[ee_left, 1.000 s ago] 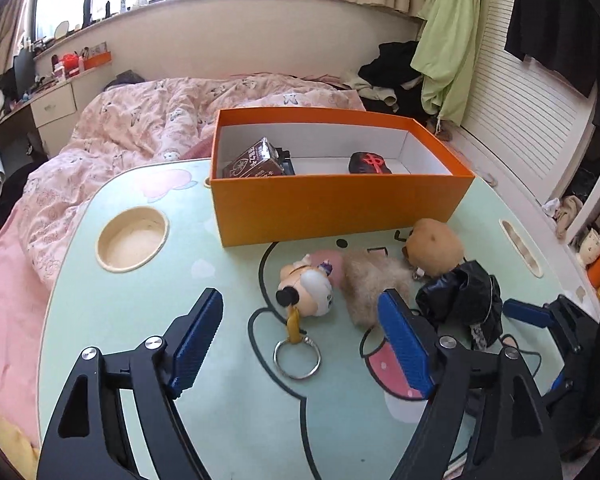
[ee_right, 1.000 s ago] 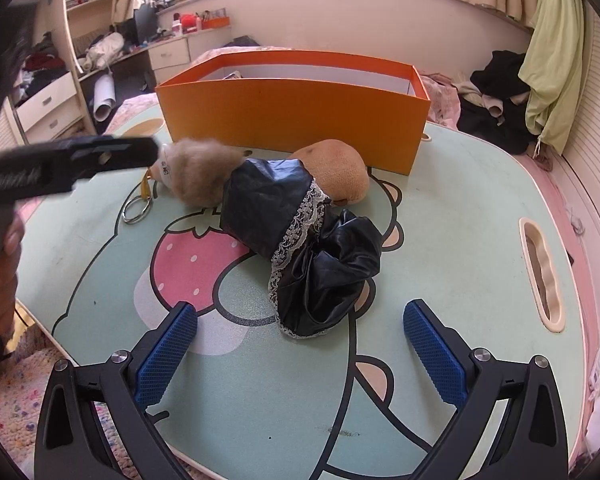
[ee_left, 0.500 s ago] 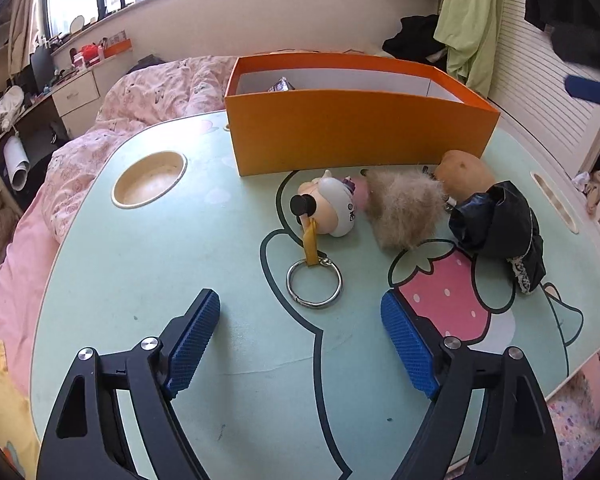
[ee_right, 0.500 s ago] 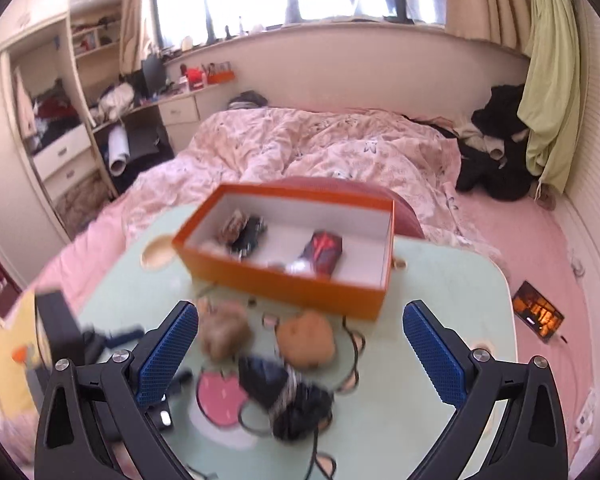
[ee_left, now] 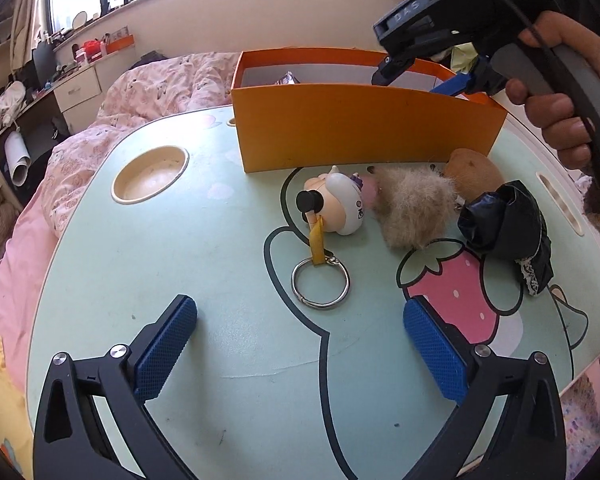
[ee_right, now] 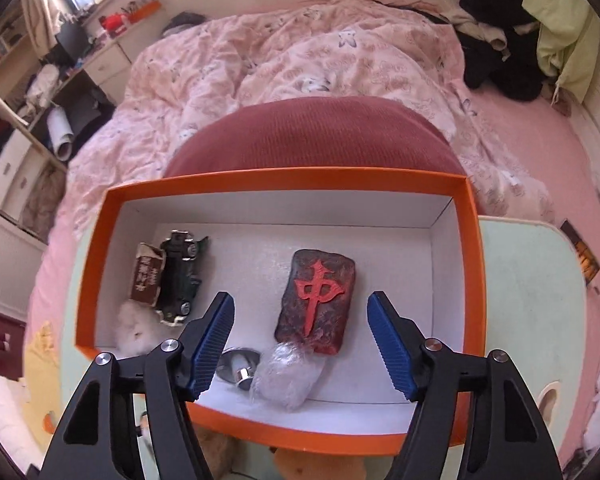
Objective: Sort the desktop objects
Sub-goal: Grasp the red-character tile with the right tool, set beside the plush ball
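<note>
The desktop objects I am sorting lie just ahead of my left gripper [ee_left: 300, 344], whose jaws have just spread wide and empty: a white pig keychain with a steel ring [ee_left: 332, 212], a tan fur pompom [ee_left: 412, 208] and a black lace-trimmed pouch [ee_left: 504, 228] beyond. My right gripper [ee_right: 300, 344], also empty, has been narrowing its jaws over the orange cardboard box [ee_right: 474, 280], above the red-character mahjong-tile block [ee_right: 318, 300]. I judge it hangs there because the box is the drop spot.

Left tool [ee_left: 300, 340] open, jaws just widened, nothing between. Keyring [ee_left: 320, 285] on desk [ee_left: 204, 264] ahead. Right tool [ee_left: 452, 84] over orange box [ee_left: 360, 128].
</note>
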